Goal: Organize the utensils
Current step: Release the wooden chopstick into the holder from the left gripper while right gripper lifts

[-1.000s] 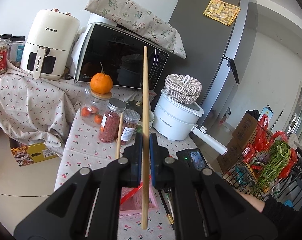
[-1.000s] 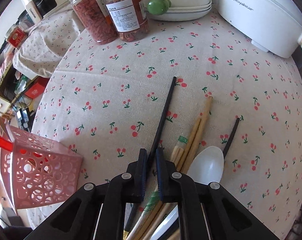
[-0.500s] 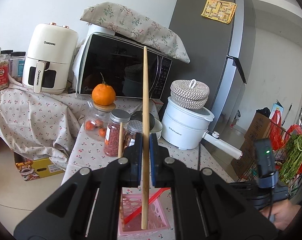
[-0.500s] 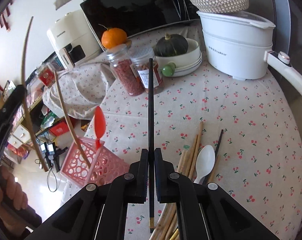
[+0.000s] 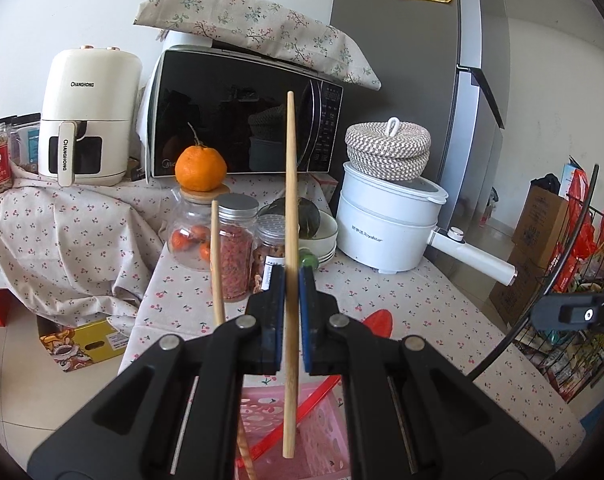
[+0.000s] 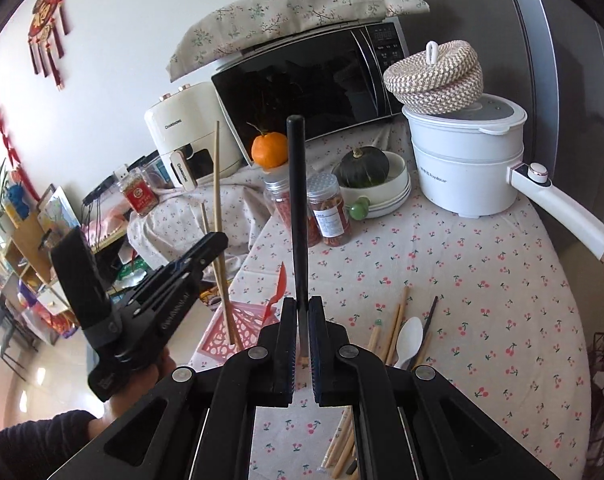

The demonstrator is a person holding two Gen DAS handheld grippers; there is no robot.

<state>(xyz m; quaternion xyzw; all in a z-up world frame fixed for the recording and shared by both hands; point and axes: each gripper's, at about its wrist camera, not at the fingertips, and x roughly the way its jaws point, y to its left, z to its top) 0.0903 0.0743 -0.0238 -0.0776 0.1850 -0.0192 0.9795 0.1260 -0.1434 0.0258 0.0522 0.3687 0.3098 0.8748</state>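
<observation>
Left wrist view first, and we sweep from the left: the air fryer [image 5: 88, 116] and microwave [image 5: 246, 112] sit at the back, jars in front, and dead centre our left tool [image 5: 291, 312] is clamped tight on a wooden chopstick [image 5: 290, 216], held nearly upright. Its lower tip now hangs right over the pink basket [image 5: 330, 432], which a second ago lay further off and lower in the frame. So we have carried it into position; the drop looks close. Another wooden chopstick [image 5: 217, 264] and a red spoon [image 5: 376, 320] already stand in that basket.

Right wrist view, left to right again: the left tool [image 6: 206, 252] shows at the left with its chopstick angled down into the basket [image 6: 238, 332] at the tabletop [image 6: 502, 300] edge. In the middle our right tool [image 6: 301, 344] is closed hard on a black chopstick [image 6: 298, 208]. A second ago that stick lay flat on the cloth among the pile; now it stands up, lifted clear. To the right, the loose wooden chopsticks [image 6: 396, 328], a white spoon [image 6: 410, 340] and another black chopstick [image 6: 430, 320] lie on the cloth, waiting. Two sticks are in the air, several are left to sort.
</observation>
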